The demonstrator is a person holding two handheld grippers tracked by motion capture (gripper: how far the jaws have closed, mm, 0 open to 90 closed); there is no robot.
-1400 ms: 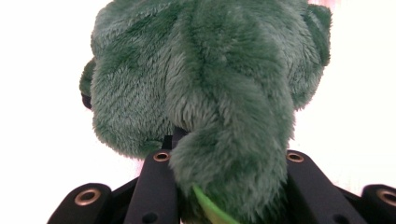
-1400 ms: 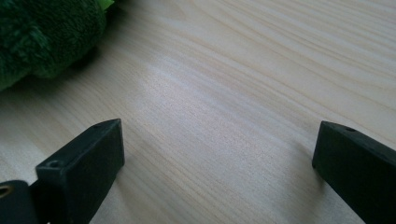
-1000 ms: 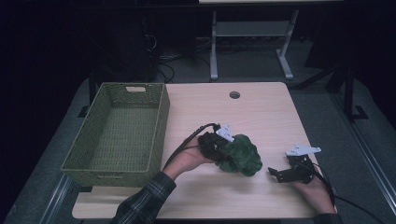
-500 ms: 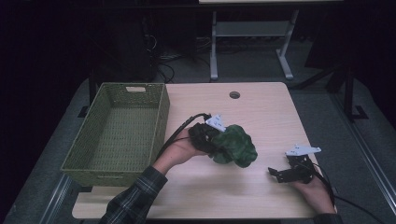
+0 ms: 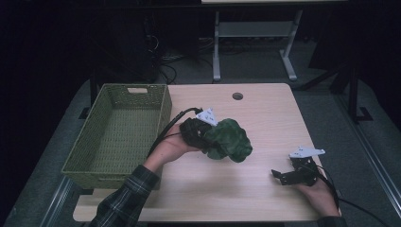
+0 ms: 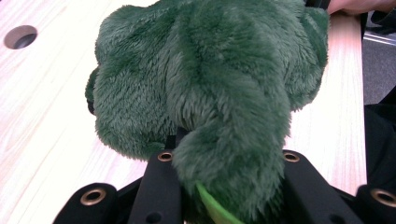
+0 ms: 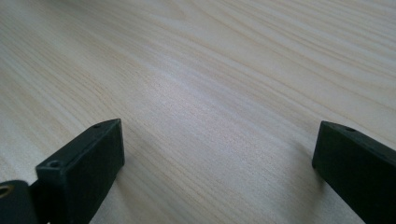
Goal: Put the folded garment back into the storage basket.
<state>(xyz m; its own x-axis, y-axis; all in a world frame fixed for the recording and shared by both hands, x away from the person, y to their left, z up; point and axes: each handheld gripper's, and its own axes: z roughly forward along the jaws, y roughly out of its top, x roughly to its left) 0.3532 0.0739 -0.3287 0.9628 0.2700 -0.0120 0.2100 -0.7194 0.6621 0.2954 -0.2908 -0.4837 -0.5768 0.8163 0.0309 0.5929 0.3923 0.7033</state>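
A dark green plush toy point(image 5: 228, 139) hangs above the middle of the wooden table point(image 5: 265, 113), held by my left gripper point(image 5: 208, 136), which is shut on it. In the left gripper view the furry toy point(image 6: 205, 84) bulges out between the two black jaws, with a light green strip at its base. My right gripper point(image 5: 283, 177) rests near the table's front right, its jaws spread wide over bare wood point(image 7: 210, 116) with nothing between them.
A green woven basket point(image 5: 101, 142) stands on the table's left side, empty inside. A round cable hole point(image 5: 237, 96) sits near the far edge. Behind the table is a dark floor with a white desk frame point(image 5: 250, 33).
My left gripper has lifted the plush toy off the table and carried it up and toward the basket. The right gripper has stayed where it was.
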